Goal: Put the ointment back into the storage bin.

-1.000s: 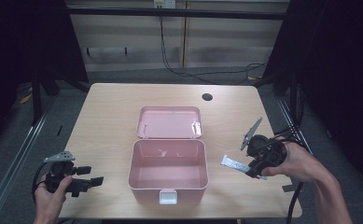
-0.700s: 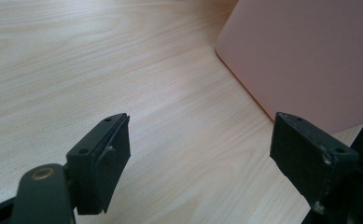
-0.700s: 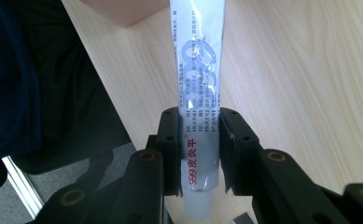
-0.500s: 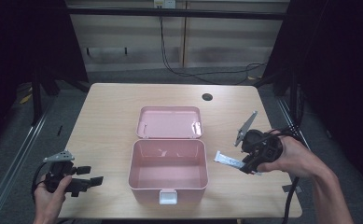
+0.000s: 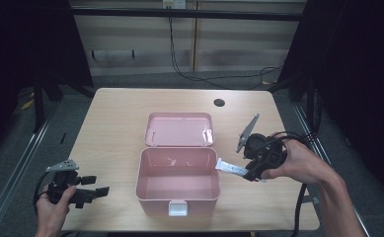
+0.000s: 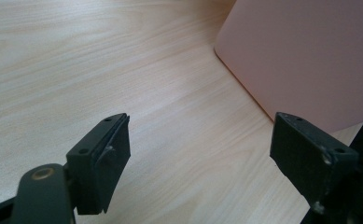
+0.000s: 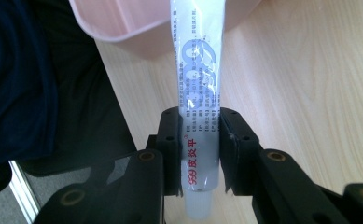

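the right hand-held gripper [image 5: 249,171] pinches a white ointment tube [image 5: 231,169] near its capped end, and the tube's crimped flat end points toward the right wall of the open pink box [image 5: 177,180] on the bench [image 5: 115,123]. in the right gripper view the pads clamp the tube [image 7: 198,88] from both sides close to the cap, so most of its length sticks out unsupported beyond the jaws. that long overhang is the main risk: if the tube's far end meets the rim of the box [image 7: 123,21] instead of clearing it, the tube is likely to pivot in the pads or slide out, since it is smooth and soft. from the high view the tip looks level with or only just above the rim, so a low approach could push the light box sideways across the bench rather than getting the tube inside. squeezing harder would not help much; it could crease the tube or press on its contents near the cap. letting go too early, with the tube half over the wall, could leave it tipped on the rim or dropped outside beside the box. the left hand-held gripper [image 5: 88,190] rests low on the bench, well apart from the box, its jaws spread with nothing between them, so nothing steadies the box [image 6: 305,60] if it is knocked. the hinged lid [image 5: 179,129] lies back flat and is out of the way.
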`<state>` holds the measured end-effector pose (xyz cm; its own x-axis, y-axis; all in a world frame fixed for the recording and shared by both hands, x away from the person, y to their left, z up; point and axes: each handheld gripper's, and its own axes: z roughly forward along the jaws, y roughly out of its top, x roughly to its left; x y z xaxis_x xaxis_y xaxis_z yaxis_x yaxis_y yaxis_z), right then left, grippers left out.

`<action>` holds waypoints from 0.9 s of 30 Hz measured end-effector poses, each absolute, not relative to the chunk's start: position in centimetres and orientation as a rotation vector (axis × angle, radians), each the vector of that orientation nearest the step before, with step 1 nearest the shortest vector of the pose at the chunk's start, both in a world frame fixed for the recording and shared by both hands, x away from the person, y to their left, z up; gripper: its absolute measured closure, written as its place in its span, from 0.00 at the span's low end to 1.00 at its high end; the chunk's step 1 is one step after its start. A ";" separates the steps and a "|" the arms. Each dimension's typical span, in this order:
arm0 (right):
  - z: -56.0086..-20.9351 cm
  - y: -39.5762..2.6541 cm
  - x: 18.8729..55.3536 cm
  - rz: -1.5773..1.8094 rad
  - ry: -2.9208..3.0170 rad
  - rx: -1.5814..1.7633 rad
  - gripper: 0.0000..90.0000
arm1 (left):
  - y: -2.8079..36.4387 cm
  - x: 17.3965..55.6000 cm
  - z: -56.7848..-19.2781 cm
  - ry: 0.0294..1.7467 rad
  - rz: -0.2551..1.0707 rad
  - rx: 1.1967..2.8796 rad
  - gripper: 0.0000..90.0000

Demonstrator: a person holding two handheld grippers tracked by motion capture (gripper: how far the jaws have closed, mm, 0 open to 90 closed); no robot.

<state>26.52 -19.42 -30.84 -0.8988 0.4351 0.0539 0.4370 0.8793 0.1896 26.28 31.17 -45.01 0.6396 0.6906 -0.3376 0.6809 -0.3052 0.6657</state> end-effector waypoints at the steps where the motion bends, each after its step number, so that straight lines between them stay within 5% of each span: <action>1: -30.8 -19.3 26.6 -0.303 -3.041 -0.685 0.80 | 31.2 26.3 -45.0 1.068 0.015 2.037 0.22; 27: -31.1 -13.3 27.8 -0.260 -3.037 -0.524 0.80 | 31.1 26.3 -45.0 1.068 0.014 2.033 0.22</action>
<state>27.76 -13.32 -31.08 -0.9414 0.3283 0.0767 0.3366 0.9285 0.1568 26.28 31.15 -44.98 0.6402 0.6894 -0.3390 0.6804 -0.3039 0.6669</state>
